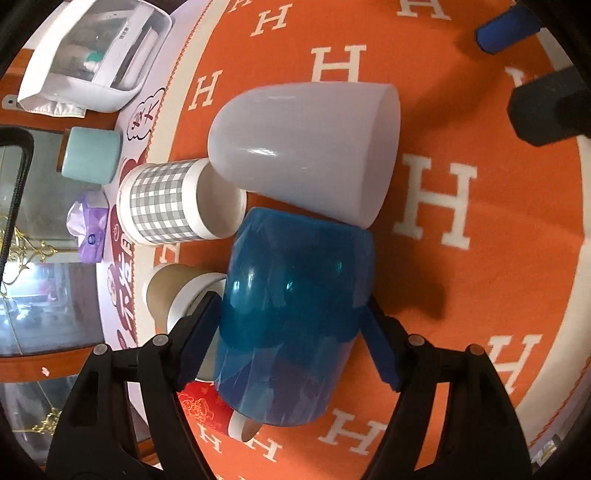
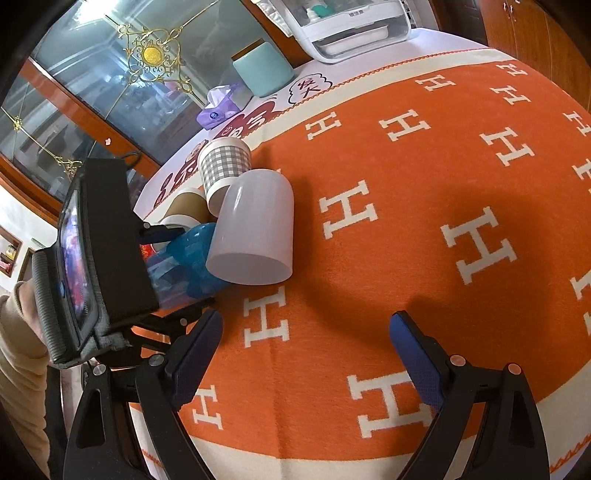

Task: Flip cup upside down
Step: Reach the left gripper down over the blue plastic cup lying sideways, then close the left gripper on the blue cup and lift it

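Note:
My left gripper (image 1: 291, 332) is shut on a translucent blue cup (image 1: 291, 317), its pads pressing both sides of the cup. The blue cup also shows in the right wrist view (image 2: 192, 254), partly hidden behind the left gripper's body. A frosted white cup (image 1: 306, 151) stands upside down right beside it, also seen in the right wrist view (image 2: 255, 232). My right gripper (image 2: 306, 350) is open and empty above the orange cloth, to the right of the cups. One of its blue fingertips (image 1: 506, 29) shows in the left wrist view.
A grey checked paper cup (image 1: 177, 203), a brown paper cup (image 1: 173, 295) and a red cup (image 1: 207, 410) crowd around the blue cup. The orange H-patterned cloth (image 2: 424, 221) covers the round table. A teal jar (image 2: 262, 70), purple tissue pack (image 2: 218, 110) and white appliance (image 2: 351, 26) stand at the table's far edge.

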